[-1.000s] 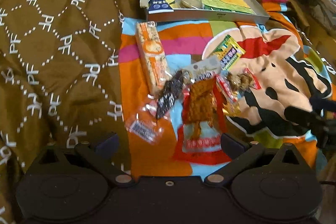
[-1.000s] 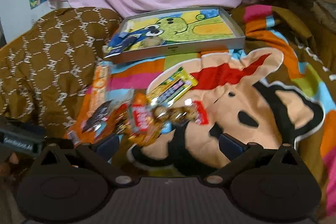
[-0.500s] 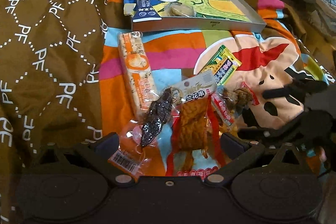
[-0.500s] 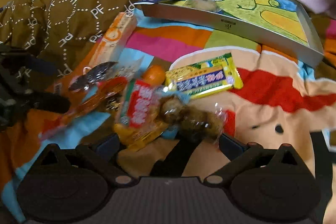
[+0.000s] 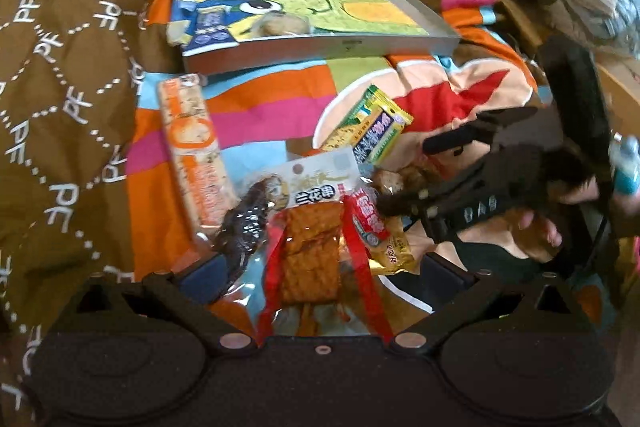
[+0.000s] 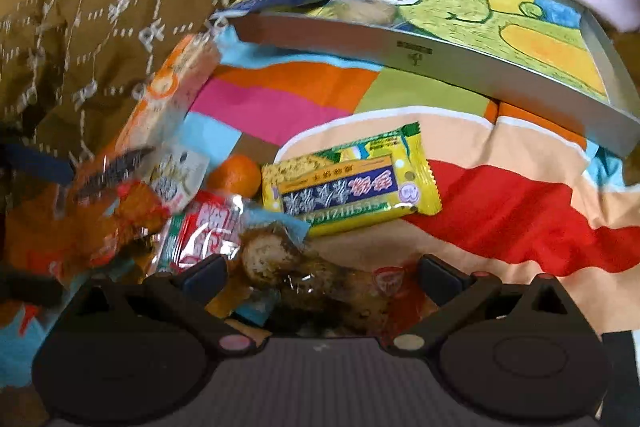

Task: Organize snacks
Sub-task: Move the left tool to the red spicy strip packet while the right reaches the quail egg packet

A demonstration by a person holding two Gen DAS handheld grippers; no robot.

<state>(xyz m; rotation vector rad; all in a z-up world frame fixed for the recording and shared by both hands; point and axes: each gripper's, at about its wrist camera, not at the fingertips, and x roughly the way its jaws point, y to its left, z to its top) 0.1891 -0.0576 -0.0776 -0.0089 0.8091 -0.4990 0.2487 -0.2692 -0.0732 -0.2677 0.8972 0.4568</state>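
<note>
Right wrist view: right tool (image 6: pixel 320 277) spread around brown snack packet (image 6: pixel 316 277).

Left gripper (image 5: pixel 320 267) low, jaws spread wide, nothing between pads. Right gripper (image 6: pixel 320 267) low, jaws likewise wide apart, gripping nothing. Right gripper seen from left wrist view, person's hand (image 5: pixel 536 227) wrapped around its handle.

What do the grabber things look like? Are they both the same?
Yes, they look alike. The left gripper and right gripper are each black, with two round disc shapes, slanted bars with small round metal pins, and dark blue pads on the fingers. The left wrist view shows a thin black cable behind the right one.
</note>
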